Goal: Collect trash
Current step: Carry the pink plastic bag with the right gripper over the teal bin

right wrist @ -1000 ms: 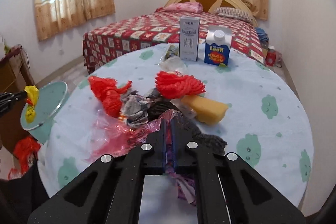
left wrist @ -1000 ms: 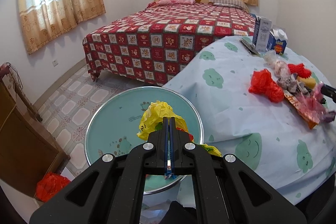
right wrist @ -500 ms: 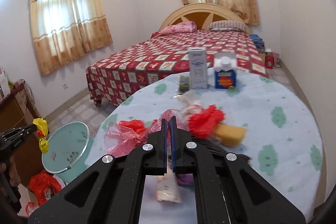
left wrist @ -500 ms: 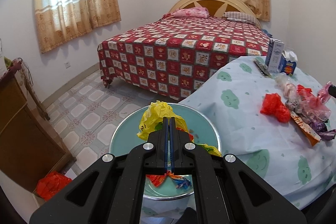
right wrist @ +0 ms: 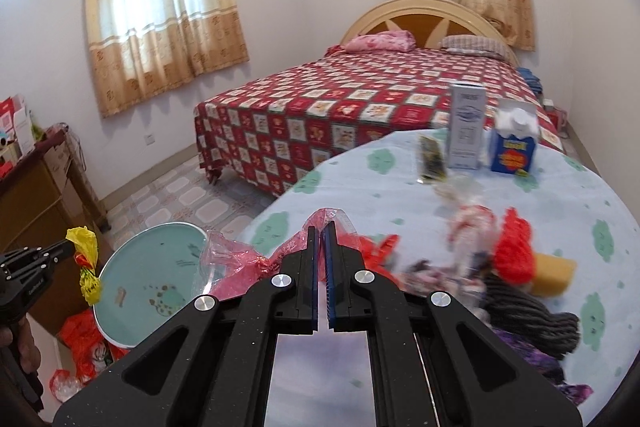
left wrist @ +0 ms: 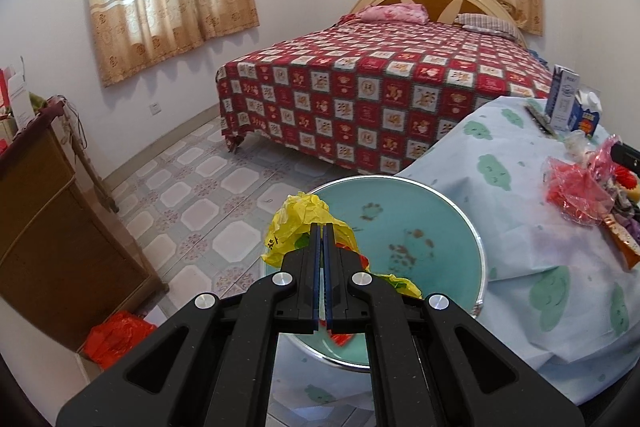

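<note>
My left gripper [left wrist: 322,231] is shut on a crumpled yellow plastic bag [left wrist: 298,223] and holds it above a round teal stool [left wrist: 416,239]; the bag also shows in the right wrist view [right wrist: 85,247]. My right gripper [right wrist: 322,227] is shut on a clear pink plastic bag [right wrist: 256,263], lifted over the left edge of the round table [right wrist: 400,195]. That pink bag also shows in the left wrist view [left wrist: 580,187]. More trash lies on the table: a red bag [right wrist: 514,255], a yellow sponge [right wrist: 554,273] and dark rags [right wrist: 528,315].
A tall white carton [right wrist: 466,127] and a blue carton [right wrist: 514,143] stand at the table's far side beside a dark flat packet [right wrist: 431,157]. A red-checked bed [left wrist: 380,83] lies beyond. A wooden cabinet [left wrist: 48,219] stands left, with a red bag [left wrist: 116,339] on the floor.
My right gripper has lifted the pink bag off the pile and moved it left toward the stool. My left gripper has risen and pulled back with the yellow bag.
</note>
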`<state>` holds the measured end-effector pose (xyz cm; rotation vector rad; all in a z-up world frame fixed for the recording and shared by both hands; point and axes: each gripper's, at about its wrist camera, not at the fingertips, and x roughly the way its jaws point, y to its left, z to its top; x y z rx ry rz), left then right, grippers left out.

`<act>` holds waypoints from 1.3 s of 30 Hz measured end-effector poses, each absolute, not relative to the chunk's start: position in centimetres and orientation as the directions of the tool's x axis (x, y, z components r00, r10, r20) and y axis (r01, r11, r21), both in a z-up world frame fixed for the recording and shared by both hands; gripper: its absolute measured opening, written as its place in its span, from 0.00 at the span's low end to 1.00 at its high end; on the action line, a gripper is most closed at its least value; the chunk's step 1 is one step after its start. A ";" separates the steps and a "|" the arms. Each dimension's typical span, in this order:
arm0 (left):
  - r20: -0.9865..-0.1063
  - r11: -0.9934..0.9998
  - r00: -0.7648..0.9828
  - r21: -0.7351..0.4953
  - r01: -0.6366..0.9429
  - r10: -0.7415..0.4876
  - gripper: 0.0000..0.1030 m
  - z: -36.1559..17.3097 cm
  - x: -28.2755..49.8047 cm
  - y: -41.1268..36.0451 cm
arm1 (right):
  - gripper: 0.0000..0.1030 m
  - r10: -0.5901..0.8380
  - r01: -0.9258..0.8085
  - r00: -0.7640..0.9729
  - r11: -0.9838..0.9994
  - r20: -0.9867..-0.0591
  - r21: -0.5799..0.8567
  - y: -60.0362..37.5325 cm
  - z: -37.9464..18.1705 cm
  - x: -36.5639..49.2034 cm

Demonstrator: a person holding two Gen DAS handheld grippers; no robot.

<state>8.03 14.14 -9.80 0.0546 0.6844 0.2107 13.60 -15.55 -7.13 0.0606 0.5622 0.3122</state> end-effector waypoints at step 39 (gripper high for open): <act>-0.646 0.969 0.724 0.117 -0.217 0.240 0.01 -11.0 8.7 16.9 | 0.04 0.381 -0.409 0.732 0.909 -0.564 0.083 -5.2 -9.4 15.7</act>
